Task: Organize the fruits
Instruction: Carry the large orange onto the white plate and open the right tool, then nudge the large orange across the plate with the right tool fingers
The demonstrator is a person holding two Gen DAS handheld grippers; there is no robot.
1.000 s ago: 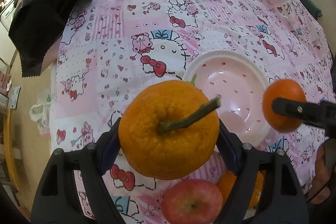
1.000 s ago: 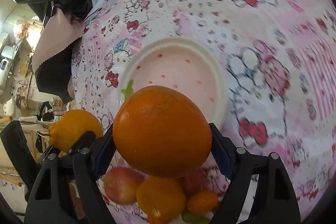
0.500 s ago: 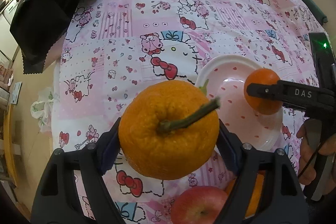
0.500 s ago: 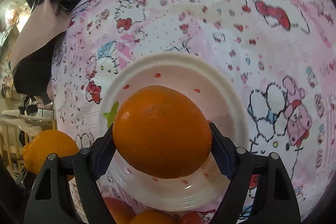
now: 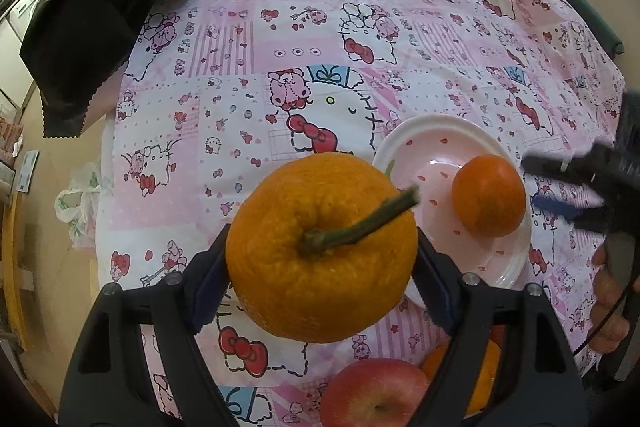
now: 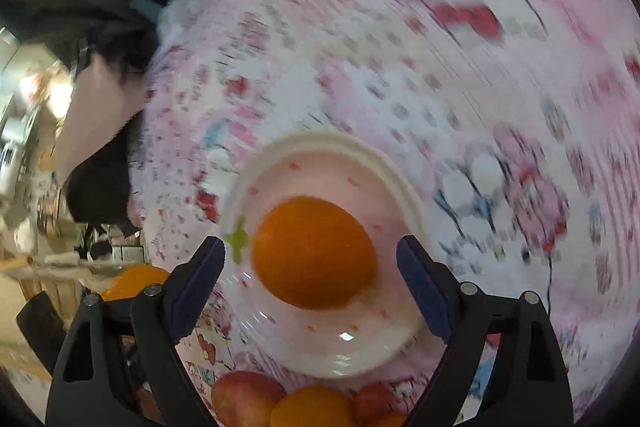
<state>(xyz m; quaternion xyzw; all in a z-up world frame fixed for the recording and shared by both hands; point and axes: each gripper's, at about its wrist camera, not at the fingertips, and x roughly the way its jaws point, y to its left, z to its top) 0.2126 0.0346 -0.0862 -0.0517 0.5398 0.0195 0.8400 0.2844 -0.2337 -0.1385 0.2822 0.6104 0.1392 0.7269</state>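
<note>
Released since the earlier frame, the smooth orange (image 6: 314,253) lies in the pink plate (image 6: 404,187); right gripper (image 6: 312,283) jaws, just widened, stand clear. Left gripper (image 5: 320,271) clamps the stemmed orange (image 5: 320,251) near-left of the plate.

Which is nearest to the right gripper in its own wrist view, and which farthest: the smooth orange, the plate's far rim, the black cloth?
1. Smooth orange, on the plate between the open right gripper jaws.
2. Plate's far rim, just beyond.
3. Black cloth, off left at the bed's edge.
</note>
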